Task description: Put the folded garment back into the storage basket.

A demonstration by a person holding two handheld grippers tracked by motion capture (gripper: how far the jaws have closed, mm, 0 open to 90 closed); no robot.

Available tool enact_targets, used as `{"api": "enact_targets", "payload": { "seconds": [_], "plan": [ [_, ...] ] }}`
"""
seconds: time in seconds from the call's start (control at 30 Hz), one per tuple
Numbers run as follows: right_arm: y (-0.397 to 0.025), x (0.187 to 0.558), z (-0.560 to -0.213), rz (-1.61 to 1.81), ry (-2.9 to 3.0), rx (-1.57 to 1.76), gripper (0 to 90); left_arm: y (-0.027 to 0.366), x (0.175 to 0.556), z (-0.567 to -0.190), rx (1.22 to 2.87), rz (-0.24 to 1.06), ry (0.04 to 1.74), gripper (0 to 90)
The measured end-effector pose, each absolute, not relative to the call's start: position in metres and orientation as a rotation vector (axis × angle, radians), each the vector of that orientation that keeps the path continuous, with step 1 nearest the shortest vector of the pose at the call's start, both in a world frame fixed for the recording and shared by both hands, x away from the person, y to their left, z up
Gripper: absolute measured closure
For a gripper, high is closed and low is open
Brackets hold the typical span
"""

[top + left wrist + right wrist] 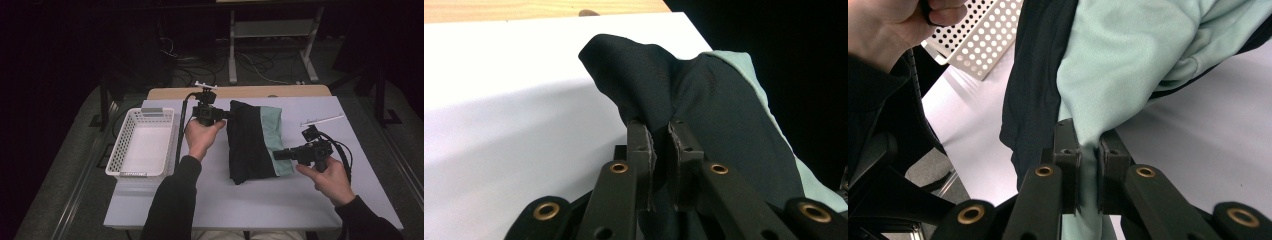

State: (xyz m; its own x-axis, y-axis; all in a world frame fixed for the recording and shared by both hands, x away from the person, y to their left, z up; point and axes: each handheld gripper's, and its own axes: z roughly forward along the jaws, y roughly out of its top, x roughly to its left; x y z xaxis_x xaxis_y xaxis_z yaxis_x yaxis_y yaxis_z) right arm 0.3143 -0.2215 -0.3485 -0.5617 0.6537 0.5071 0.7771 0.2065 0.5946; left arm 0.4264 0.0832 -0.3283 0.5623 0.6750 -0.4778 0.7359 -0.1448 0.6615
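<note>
A folded garment [252,141], black outside with a pale green lining [276,135], lies in the middle of the white table [260,200]. My left gripper [227,114] is shut on the black cloth [704,105] at its far left corner, and that corner is pulled up between the jaws. My right gripper [278,155] is shut on the pale green lining [1128,55] at the garment's near right edge. In the right gripper view the green cloth runs down between the two jaws, with the black layer [1035,85] beside it.
A white perforated basket [142,142] stands at the table's left side, seen also as the basket [980,40] in the right gripper view. A thin white stick [322,120] lies at the far right. A metal stand [272,40] and cables are on the floor behind.
</note>
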Motion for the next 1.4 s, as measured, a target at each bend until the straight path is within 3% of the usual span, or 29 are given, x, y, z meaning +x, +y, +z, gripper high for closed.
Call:
{"api": "enact_targets", "payload": {
  "seconds": [1.4],
  "plan": [
    [-0.187,0.332,-0.294,-1.335,-2.406,-1.273,80.9,0.117,0.433,-0.275,1.824,0.012,1.158,81.1]
  ]
}}
